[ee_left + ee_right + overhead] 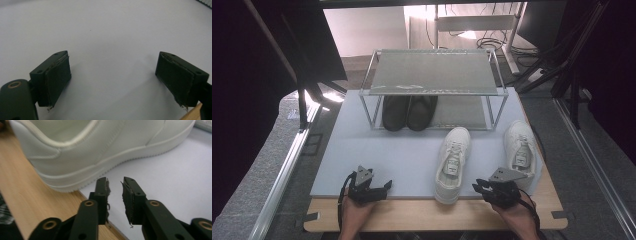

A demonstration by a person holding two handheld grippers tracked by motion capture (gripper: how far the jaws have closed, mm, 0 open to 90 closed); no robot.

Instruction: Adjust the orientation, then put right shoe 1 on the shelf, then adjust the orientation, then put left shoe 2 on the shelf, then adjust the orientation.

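Two white sneakers lie on the grey mat (pixel 387 155): one in the middle (pixel 453 162) with its heel at the mat's front edge, the other (pixel 521 150) to its right. A pair of black shoes (pixel 409 111) stands on the lower shelf of a metal rack (pixel 432 72). My left gripper (pixel 384 186) rests at the mat's front left, its jaws wide open over bare mat (pixel 113 67). My right gripper (pixel 480 186) sits just right of the middle sneaker's heel. Its jaws (pixel 115 182) are nearly together with nothing between them, pointing at that sneaker (pixel 100 145).
The wooden table edge (pixel 422 212) runs along the front below the mat. The rack's upper shelf (pixel 432 70) is bare. Aluminium rails (pixel 287 160) flank the table on both sides. Black stands and cables fill the back right.
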